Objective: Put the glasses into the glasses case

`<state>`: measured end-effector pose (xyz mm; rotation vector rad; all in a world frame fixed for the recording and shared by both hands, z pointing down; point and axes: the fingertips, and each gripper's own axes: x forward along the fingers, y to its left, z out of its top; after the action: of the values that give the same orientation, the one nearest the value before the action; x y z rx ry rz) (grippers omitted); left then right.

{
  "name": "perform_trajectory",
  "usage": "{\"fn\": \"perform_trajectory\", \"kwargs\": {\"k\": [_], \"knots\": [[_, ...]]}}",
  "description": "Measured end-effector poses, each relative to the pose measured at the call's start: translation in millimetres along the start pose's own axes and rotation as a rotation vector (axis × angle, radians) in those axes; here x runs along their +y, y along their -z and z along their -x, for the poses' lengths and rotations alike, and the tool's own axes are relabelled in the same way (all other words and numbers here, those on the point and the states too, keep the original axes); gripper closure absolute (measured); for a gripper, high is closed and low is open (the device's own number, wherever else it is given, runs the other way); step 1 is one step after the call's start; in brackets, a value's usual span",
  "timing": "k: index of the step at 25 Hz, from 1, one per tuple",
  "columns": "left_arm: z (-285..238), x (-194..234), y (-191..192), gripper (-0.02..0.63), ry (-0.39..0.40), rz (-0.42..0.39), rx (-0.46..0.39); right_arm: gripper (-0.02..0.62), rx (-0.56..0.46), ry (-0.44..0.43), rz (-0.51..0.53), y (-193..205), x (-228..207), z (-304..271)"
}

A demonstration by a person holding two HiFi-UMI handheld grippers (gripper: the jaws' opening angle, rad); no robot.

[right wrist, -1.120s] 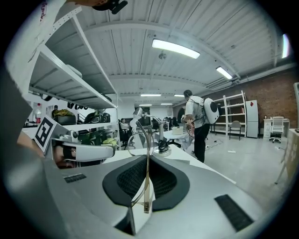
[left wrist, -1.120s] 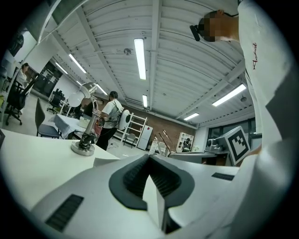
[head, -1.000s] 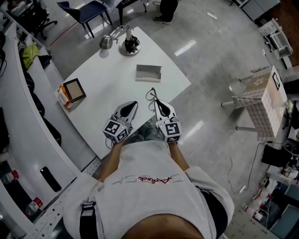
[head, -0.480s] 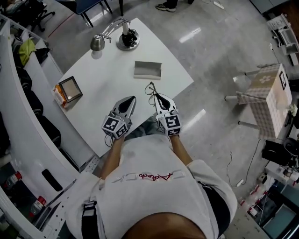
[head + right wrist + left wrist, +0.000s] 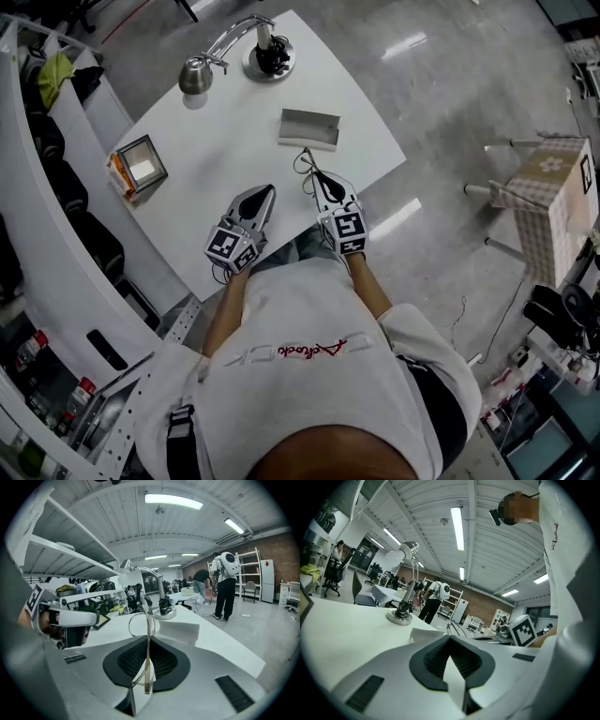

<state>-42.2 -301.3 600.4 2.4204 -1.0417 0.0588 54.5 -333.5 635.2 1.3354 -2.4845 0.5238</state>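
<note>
The glasses case (image 5: 309,128) is a grey open box lying on the white table (image 5: 234,141); it also shows in the right gripper view (image 5: 180,631). My right gripper (image 5: 321,178) is shut on a temple of the thin-framed glasses (image 5: 305,165), just short of the case on its near side. In the right gripper view the temple (image 5: 148,667) runs up between the pads and a lens ring (image 5: 139,623) stands ahead of my right gripper (image 5: 147,639). My left gripper (image 5: 266,194) hovers to the left, shut and empty; its tips (image 5: 450,637) meet over the table.
A desk lamp (image 5: 264,56) with a metal head (image 5: 195,75) stands at the table's far end. A framed tablet-like object (image 5: 141,164) lies at the left edge. White counters run along the left. People stand far off in the room (image 5: 225,588).
Both grippers have sunk toward the table and moved forward. The right one, still holding the glasses, has edged nearer the case.
</note>
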Motion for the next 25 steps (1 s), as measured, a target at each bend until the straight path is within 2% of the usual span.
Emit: {"fn": "perform_trajectory", "kwargs": {"k": [9, 18, 21, 25], "knots": [[6, 7, 2, 0.597, -0.046, 0.028, -0.004, 0.586, 0.053, 0.01, 0.031, 6, -37, -48], [5, 6, 4, 0.597, -0.049, 0.045, -0.012, 0.586, 0.13, -0.005, 0.128, 3, -72, -95], [5, 4, 4, 0.597, -0.042, 0.048, -0.009, 0.586, 0.164, -0.047, 0.219, 1, -67, -104], [5, 6, 4, 0.597, -0.04, 0.05, -0.012, 0.586, 0.225, -0.098, 0.448, 4, -57, -112]]}}
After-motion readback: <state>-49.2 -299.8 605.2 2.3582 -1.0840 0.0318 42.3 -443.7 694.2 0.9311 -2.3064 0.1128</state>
